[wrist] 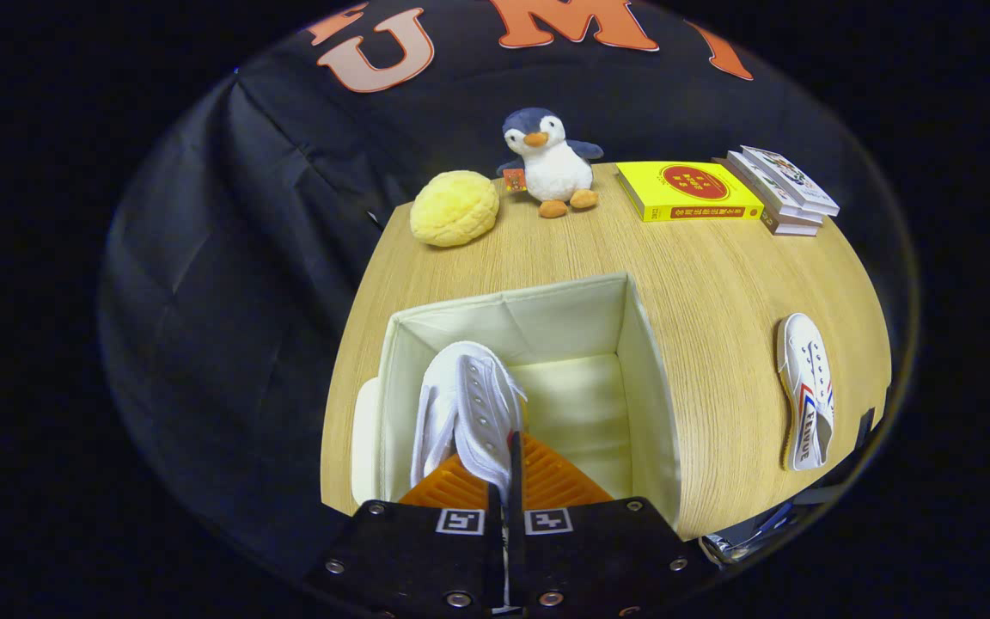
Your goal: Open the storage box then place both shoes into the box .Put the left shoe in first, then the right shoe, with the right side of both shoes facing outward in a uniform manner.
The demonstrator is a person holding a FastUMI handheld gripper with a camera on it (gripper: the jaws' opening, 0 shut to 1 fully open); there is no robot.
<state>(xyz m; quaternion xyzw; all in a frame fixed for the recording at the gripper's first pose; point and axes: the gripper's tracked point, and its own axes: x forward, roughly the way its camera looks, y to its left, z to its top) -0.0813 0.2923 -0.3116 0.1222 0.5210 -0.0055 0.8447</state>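
Observation:
A cream fabric storage box [645,378] stands open on the wooden table just ahead of my fingers. My gripper [508,464] is shut on a white lace-up shoe [469,408], pinching the shoe's upper edge between both fingers. This shoe hangs inside the box, toward its left wall, toe pointing away from me. A second white shoe [807,402] with red and blue stripes lies on its side on the table, to the right of the box.
At the table's far edge sit a yellow round plush [454,208], a penguin toy [549,163], a yellow book [688,191] and a small stack of books [783,189]. Bare tabletop [718,292] lies between box and striped shoe. The box's lid [364,438] hangs at its left.

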